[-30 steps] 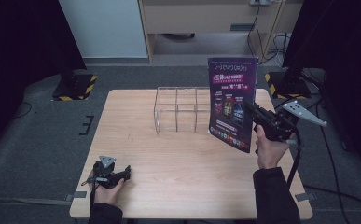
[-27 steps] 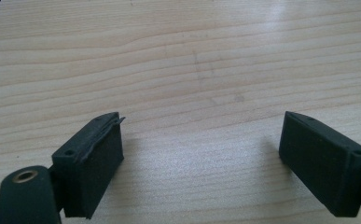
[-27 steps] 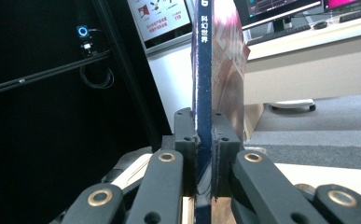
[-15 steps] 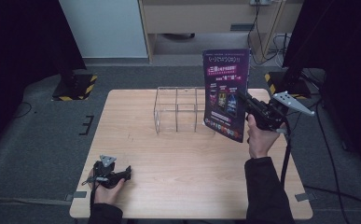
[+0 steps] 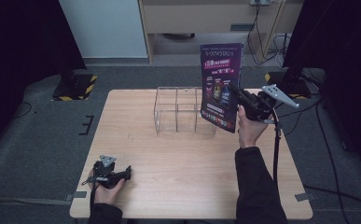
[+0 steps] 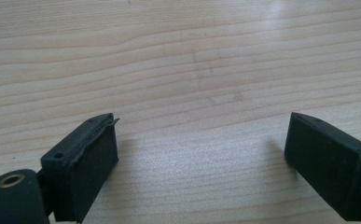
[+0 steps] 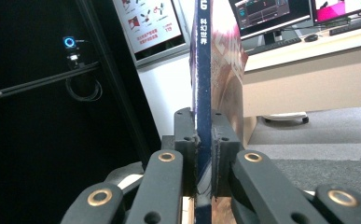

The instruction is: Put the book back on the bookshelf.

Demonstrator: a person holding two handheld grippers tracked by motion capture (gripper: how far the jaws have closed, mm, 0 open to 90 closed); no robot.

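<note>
High view: the right tongs (image 5: 241, 99) clamp a purple magazine (image 5: 220, 84) by its spine edge and hold it upright in the air, its lower part over the right end of the clear divider rack (image 5: 178, 114) that stands at about 12 o'clock on the table (image 5: 169, 158). The left tongs (image 5: 126, 171) rest on the table at about 8 o'clock, in the person's left hand (image 5: 107, 189), well apart from the rack.

Left gripper view: the left tongs (image 6: 201, 163) stand wide open with nothing between them, bare wood under them; their jaws have just been opening a little.

Right gripper view: the right tongs (image 7: 204, 154) press closed on the magazine's (image 7: 203, 70) thin dark spine, which rises straight up between the pads.

Judged from this, the pickup is done and the carry nearly so; what is left is lowering the magazine into a rack slot and letting go.

Against the earlier frames, the magazine and right hand (image 5: 248, 130) have shifted toward 10 o'clock, from beyond the rack's right side to above its right end; the left hand lies where it did.
</note>
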